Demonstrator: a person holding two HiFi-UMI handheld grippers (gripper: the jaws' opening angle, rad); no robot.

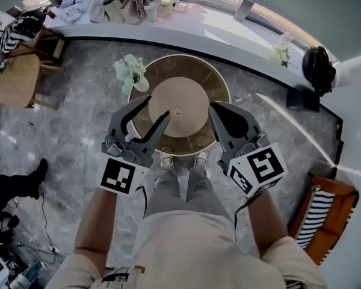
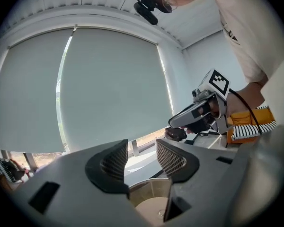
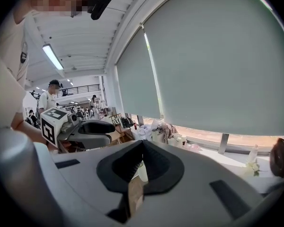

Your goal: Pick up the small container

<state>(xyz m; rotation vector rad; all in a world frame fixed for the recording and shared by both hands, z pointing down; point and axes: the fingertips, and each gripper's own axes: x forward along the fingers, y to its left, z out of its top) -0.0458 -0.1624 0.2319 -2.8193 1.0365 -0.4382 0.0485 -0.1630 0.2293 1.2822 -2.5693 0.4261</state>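
A round table [image 1: 219, 86] with a tan middle disc stands straight in front of me. On the centre of that disc sits a small clear object [image 1: 178, 110], too small to make out; it also shows low between the jaws in the left gripper view, small clear object [image 2: 161, 213]. My left gripper [image 1: 158, 106] hangs over the table's left side, jaws apart with nothing between them [image 2: 142, 145]. My right gripper [image 1: 212, 107] hangs over the right side, jaws shut together on nothing [image 3: 142, 144]. Both grippers are held above the table and apart from the object.
A vase of white flowers [image 1: 131, 74] stands at the table's left rim. Behind runs a window ledge [image 1: 228, 38] with bottles, cloths and a second flower bunch [image 1: 280, 53]. A wooden chair [image 1: 18, 80] is at left, a black bag [image 1: 319, 68] and an orange striped seat [image 1: 322, 215] at right.
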